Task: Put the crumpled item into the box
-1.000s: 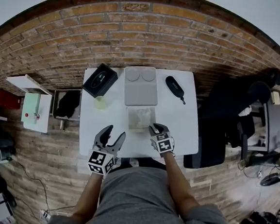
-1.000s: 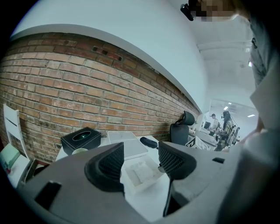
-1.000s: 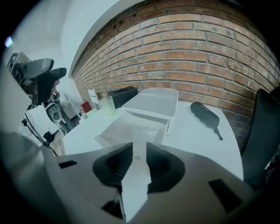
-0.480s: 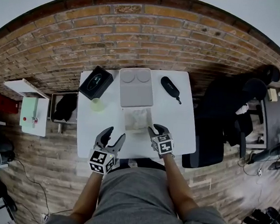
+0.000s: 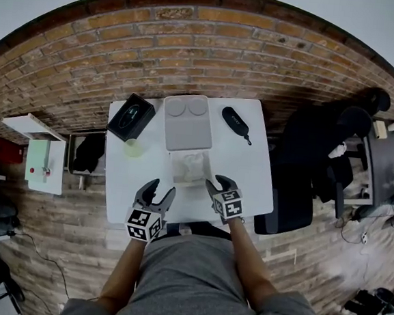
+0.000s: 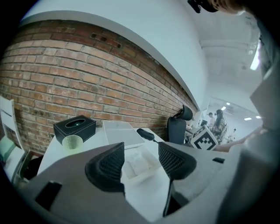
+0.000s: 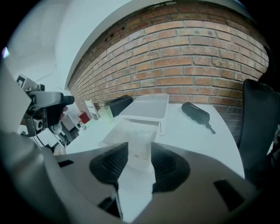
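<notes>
Two grippers hover over the desk's (image 5: 250, 172) near edge in the head view, and the crumpled item (image 5: 195, 165) lies inside the clear box (image 5: 174, 172) mid-desk. In the left gripper view, the left gripper (image 6: 141, 153) is spread wide and empty, apparently waiting aside. In the right gripper view, the right gripper (image 7: 139, 153) is opening just short of the box with nothing pinched, seemingly releasing.

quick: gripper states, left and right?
Left gripper: jaws open, empty.
Right gripper: jaws opening, nothing pinched between them; the box sits just past the tips.
</notes>
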Demonstrator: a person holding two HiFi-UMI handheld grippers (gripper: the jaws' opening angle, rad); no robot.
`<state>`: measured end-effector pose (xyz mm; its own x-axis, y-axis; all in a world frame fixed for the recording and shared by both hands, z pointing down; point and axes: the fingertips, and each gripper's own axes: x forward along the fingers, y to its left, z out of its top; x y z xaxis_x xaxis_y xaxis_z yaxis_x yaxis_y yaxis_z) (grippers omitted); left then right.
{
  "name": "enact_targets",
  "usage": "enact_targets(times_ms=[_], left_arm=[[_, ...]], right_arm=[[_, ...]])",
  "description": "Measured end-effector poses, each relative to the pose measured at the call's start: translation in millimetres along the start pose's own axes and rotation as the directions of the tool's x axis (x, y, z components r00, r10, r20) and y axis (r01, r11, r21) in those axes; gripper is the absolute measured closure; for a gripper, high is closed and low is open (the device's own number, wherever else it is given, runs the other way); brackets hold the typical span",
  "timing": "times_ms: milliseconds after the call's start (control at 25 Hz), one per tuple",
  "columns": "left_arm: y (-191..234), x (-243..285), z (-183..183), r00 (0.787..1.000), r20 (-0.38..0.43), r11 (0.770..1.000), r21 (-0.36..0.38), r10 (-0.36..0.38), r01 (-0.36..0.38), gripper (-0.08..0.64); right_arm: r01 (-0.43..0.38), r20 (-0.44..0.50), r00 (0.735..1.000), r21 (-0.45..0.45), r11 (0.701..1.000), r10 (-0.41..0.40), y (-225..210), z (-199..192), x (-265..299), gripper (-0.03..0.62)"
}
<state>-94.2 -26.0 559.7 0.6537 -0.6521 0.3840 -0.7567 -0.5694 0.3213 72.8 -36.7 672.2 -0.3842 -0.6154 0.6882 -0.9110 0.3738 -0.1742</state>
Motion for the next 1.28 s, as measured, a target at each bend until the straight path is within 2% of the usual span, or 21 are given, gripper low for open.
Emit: enact_targets(times_ms=[80, 360, 600, 1000, 1280], left_arm=[[4.4, 2.7, -4.4, 1.0, 0.004, 0.999, -0.031, 0.009, -0.009, 0.325], [16.1, 11.3, -26.7, 0.999, -0.041, 0.998, -0.06, 0.026, -0.028, 0.325], [14.5, 17.8, -47.5, 0.997, -0.079, 0.999, -0.037, 0.013, -0.016, 0.325], [10.7, 26.7, -78.2, 0.987, -0.157, 0.999, 0.027, 0.033, -0.03, 0.325], [9.7, 38.9, -95.3, 0.991, -0.127, 0.994, 0.101, 0.052, -0.04, 0.325]], right_arm=[[0.003, 0.0, 1.0, 0.015, 1.0, -0.003, -2.8, -4.6, -3.2, 0.416], [-0.01, 0.013, 1.0, 0.021, 1.0, 0.009, -2.5, -13.8, -10.8, 0.403], [-0.05, 0.035, 0.998, -0.003, 0.999, 0.05, 8.8, -10.5, -13.4, 0.391], [-0.066, 0.038, 0.997, -0.033, 0.997, 0.067, 14.4, -18.2, -23.4, 0.377], [-0.067, 0.03, 0.997, -0.017, 0.998, 0.067, 7.5, -31.5, -20.7, 0.351]])
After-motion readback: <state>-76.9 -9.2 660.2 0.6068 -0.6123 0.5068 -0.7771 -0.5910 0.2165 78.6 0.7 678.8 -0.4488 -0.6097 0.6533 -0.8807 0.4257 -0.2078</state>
